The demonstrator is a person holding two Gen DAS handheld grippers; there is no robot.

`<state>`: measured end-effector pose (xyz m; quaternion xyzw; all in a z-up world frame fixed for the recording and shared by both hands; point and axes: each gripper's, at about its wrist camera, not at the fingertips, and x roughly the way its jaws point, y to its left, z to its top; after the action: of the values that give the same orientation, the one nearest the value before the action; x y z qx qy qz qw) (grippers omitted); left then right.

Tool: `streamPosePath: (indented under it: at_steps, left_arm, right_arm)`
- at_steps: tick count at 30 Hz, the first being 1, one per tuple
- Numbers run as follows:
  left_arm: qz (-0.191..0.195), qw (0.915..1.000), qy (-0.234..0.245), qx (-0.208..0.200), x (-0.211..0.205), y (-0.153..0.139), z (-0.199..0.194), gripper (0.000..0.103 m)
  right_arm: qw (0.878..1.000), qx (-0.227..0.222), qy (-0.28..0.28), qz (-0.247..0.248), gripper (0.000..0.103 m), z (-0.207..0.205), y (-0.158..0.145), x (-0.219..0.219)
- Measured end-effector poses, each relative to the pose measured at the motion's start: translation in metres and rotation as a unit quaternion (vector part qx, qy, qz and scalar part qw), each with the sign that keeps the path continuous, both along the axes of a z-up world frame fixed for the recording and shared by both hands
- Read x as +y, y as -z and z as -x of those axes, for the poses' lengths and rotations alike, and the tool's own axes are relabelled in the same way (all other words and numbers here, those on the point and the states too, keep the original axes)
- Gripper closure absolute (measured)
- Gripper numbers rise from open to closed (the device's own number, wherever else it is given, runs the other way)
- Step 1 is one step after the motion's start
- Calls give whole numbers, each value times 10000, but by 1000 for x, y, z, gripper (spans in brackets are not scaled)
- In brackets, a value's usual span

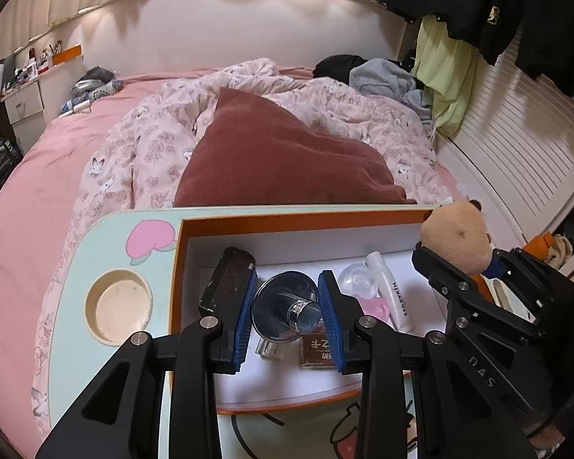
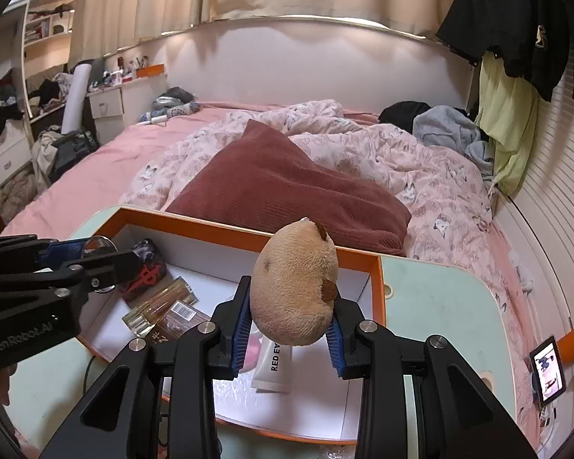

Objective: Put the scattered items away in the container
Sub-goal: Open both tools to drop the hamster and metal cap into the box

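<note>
- Plush toy [image 2: 294, 287] sat pinched between the blue fingers of the right gripper [image 2: 287, 338], held above the orange box [image 2: 225, 229] on the bench [image 2: 440, 306]; its long axis ran roughly upright, ear end up and tilted away.
- Left gripper [image 1: 287, 306] pinched a round metal piece [image 1: 283, 308] over the box's left half; which way that piece faced was unclear.
- Good practice, I judged: lower the toy over the bare floor right of the tube [image 2: 273, 367]; spread the fingers only once low; keep the two grippers apart.
</note>
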<state>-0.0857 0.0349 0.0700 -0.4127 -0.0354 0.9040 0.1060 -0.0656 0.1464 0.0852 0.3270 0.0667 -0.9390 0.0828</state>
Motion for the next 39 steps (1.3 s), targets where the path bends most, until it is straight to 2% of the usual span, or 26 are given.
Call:
streamPosePath:
  at_steps: [2,3,4,5,7,9,17,21,24,27,31,33,39]
  left_arm:
    - [-26,10000,-25,-25,1,2,2,67]
    - [-23,10000,-60,-47,2,3,3,63]
    - [-33,9999,-131,-59,1,4,3,53]
    - [-40,9998,-191,-26,0,4,2,48]
    - [-36,9996,-270,109,-3,4,0,41]
    - [-47,9994,-301,186,-7,4,-1,39]
    - [-335,9983,-362,302,-17,-10,-11,39]
    - [-267,9972,-421,552,-18,-22,-30,39]
    - [19,9972,-334,667,-17,-33,-52,38]
    - [-55,9969,-301,718,-18,-36,-83,25]
    - [-316,9988,66,376,-12,-17,-118,25]
    - [-184,9996,120,170,-8,-1,-130,25]
    - [380,9992,-123,-14,-3,36,-144,25]
  right_arm:
    - [10000,11,21,-18,66,1,0,-1]
    - [10000,29,27,-6,60,1,-1,-2]
    - [10000,49,34,-3,50,1,-1,-2]
    - [10000,76,46,-14,45,0,-2,-3]
    - [9998,154,91,-49,40,-3,-2,-3]
    - [9998,159,110,-61,37,-4,-2,-2]
    - [9997,181,175,24,36,-7,-5,3]
    - [9995,265,127,97,36,-19,-13,5]
    - [9994,197,62,276,36,-39,-21,11]
    - [9992,86,98,388,36,-71,-26,18]
    - [9988,-178,-2,456,35,-113,-13,24]
    - [9986,-340,25,413,35,-128,1,26]
    - [9965,-802,67,212,35,-140,41,25]
